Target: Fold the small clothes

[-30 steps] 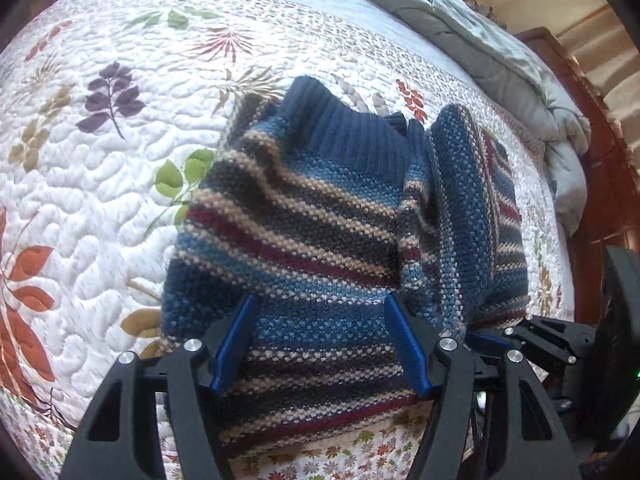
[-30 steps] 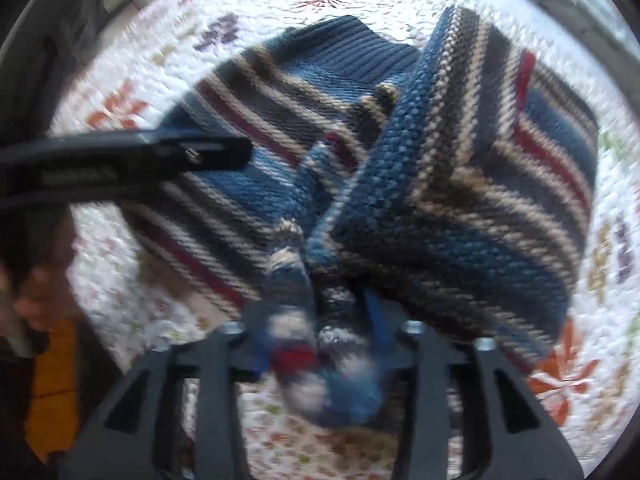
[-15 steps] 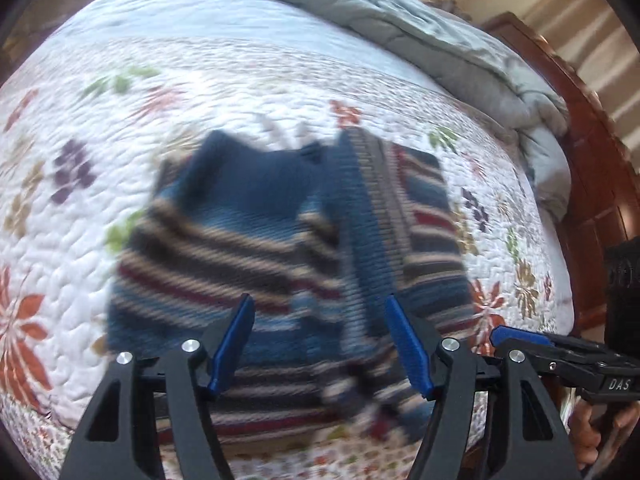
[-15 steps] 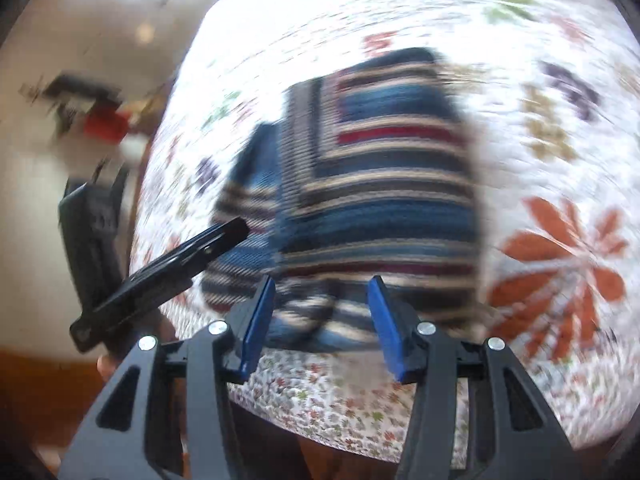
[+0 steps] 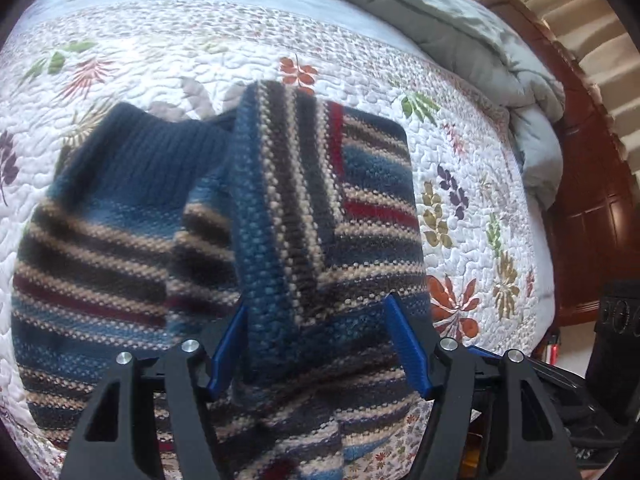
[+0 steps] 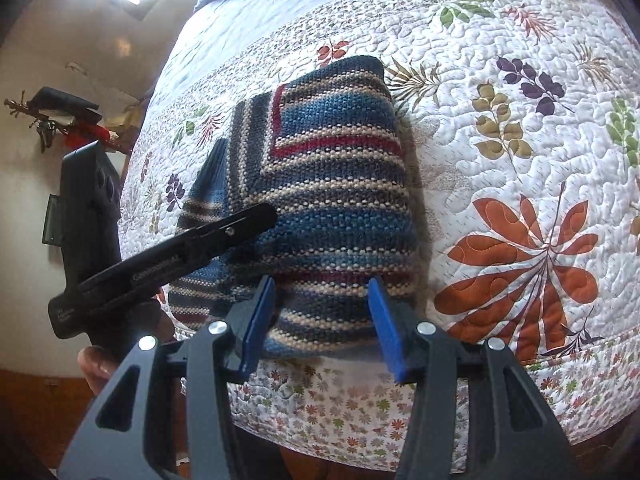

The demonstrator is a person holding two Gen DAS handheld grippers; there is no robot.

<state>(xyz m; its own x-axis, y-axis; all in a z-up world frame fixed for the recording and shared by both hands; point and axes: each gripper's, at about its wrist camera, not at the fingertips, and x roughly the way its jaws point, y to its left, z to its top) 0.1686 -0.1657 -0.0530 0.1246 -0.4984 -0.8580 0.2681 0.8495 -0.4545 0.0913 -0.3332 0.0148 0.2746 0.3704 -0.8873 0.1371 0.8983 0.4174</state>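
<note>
Striped knit sweater (image 5: 280, 240) flat on floral quilt (image 5: 160, 60), near the bed's front edge; right side and sleeve already folded over the middle, navy ribbed collar (image 5: 152, 160) at far left. Left gripper (image 5: 316, 348) low over the near hem, blue fingers (image 5: 228, 344) apart, nothing clamped; sleeve fold between them, contact unclear. Right gripper (image 6: 320, 320) just short of the near hem, fingers apart, empty.

Judged handling: thick chunky knit, soft, floppy, moderately heavy for its size, grippy not slippery, not fragile. Likely sags and stretches if lifted by one point. Best pinched at doubled edges: hem corners or folded side, both layers together. Grey duvet (image 5: 460, 20) bunched well behind.
</note>
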